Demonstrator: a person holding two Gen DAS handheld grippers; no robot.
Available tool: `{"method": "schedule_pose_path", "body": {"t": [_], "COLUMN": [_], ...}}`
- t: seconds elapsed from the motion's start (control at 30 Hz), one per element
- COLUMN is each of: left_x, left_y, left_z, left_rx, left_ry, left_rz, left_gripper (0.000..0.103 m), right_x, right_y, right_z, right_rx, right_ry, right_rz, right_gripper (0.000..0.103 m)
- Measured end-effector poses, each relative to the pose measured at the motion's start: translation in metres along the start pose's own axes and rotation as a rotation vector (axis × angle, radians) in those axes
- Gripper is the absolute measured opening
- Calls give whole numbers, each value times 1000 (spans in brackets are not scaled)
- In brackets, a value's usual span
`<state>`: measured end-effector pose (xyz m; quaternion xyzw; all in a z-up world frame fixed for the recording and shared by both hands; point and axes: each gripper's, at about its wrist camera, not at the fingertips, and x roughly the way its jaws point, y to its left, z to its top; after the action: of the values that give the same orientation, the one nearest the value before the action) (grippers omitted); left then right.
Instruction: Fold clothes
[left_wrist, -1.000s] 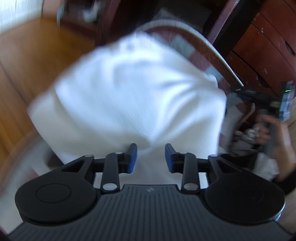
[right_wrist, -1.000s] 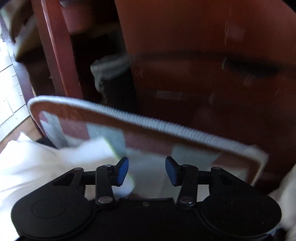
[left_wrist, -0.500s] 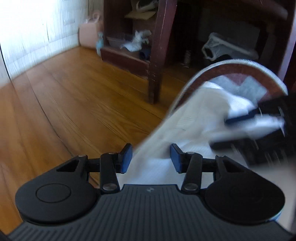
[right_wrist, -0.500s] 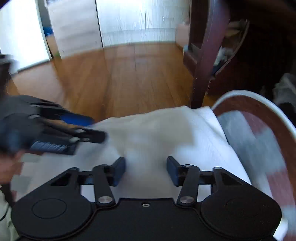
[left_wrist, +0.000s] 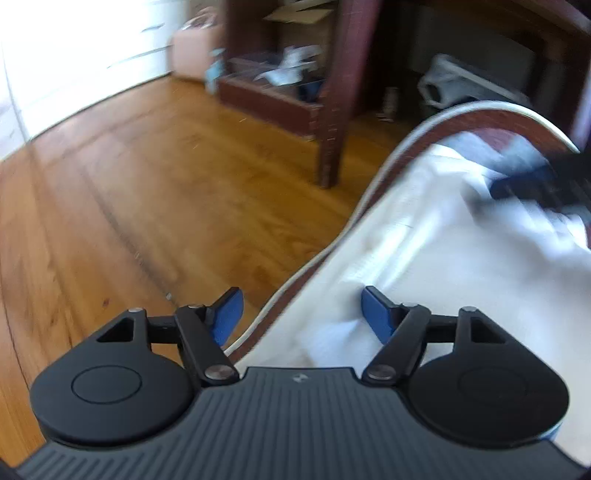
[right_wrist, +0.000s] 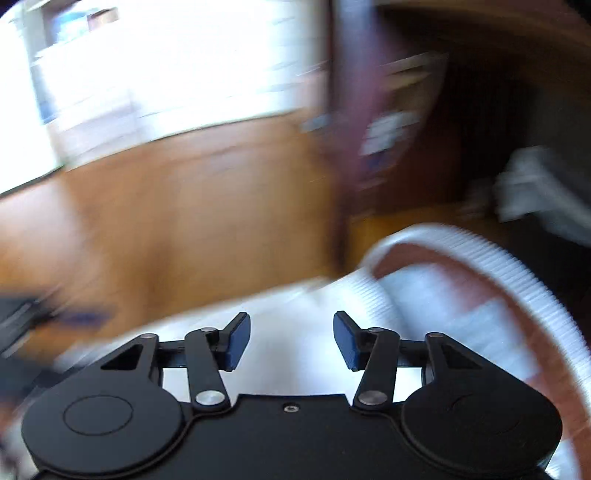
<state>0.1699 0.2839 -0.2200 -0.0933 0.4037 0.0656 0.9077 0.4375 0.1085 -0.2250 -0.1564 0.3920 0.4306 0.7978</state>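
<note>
Both grippers hover over the rumpled white cotton garment (left_wrist: 443, 258), gripping nothing. Left gripper (left_wrist: 301, 314) has just spread wide; right gripper (right_wrist: 291, 341), half-open, has just narrowed.

Wooden floor (left_wrist: 155, 192), honey-brown planks, fills left and centre. Rug (left_wrist: 476, 118) at right with ribbed white edge, red-brown border, grey and white patches inside. Dark wooden furniture leg (left_wrist: 334, 110) stands on floor just left of rug. Far behind it a low shelf (left_wrist: 269, 96) holding blurred clutter. Pink object (left_wrist: 190, 55) against white wall (left_wrist: 74, 48), far left. Grey-white bundle (left_wrist: 454, 85) in shadow beyond rug, far right.
</note>
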Motion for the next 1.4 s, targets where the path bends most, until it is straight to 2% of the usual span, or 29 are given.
{"method": "schedule_pose_path", "body": {"t": [0.03, 0.07, 0.1, 0.23, 0.3, 0.43, 0.57, 0.63, 0.7, 0.77, 0.87, 0.97, 1.07, 1.3, 1.4], "left_x": [1, -1, -5, -39, -57, -91, -119, -130, -141, -153, -172, -191, -202, -211, -215], "left_y": [4, 6, 7, 0, -2, -23, -56, -73, -87, -100, -116, -132, -145, -169, -175], "left_z": [0, -1, -1, 1, 2, -2, -12, -17, -16, -15, -9, -5, -5, -26, -36], "left_rx": [-27, -45, -56, -67, -72, -21, 83, 143, 186, 224, 267, 309, 324, 358, 356], "left_ry": [9, 19, 30, 65, 70, 120, 174, 214, 256, 299, 336, 327, 330, 310, 310], "left_rz": [7, 16, 30, 79, 32, -7, -29, -27, -30, -36, -40, -20, -33, -6, -27], "left_gripper": [72, 72, 72, 74, 85, 88, 100, 100, 100, 101, 103, 103, 103, 103, 103], "right_x": [2, 4, 2, -27, -52, -85, -116, -127, -138, -163, -181, -200, -213, -243, -251], "right_y": [5, 7, 5, 7, 23, 48, 62, 66, 74, 83, 85, 90, 91, 96, 96], "right_z": [-10, -19, -26, -39, -51, -74, -94, -96, -99, -109, -105, -102, -102, -115, -122], "right_rx": [-30, -61, -53, 21, -10, 75, 136, 181, 206, 191, 174, 142, 127, 87, 98], "right_ry": [38, 47, 37, 21, -14, 30, 84, 121, 172, 195, 248, 278, 303, 293, 284], "right_rz": [-30, -96, -159, -394, -388, -234, -213, -186, -172, -185, -194, -218, -215, -255, -261], "right_gripper": [56, 65, 77, 77, 77, 77, 79, 84, 84, 84, 84, 84, 84, 84, 84]}}
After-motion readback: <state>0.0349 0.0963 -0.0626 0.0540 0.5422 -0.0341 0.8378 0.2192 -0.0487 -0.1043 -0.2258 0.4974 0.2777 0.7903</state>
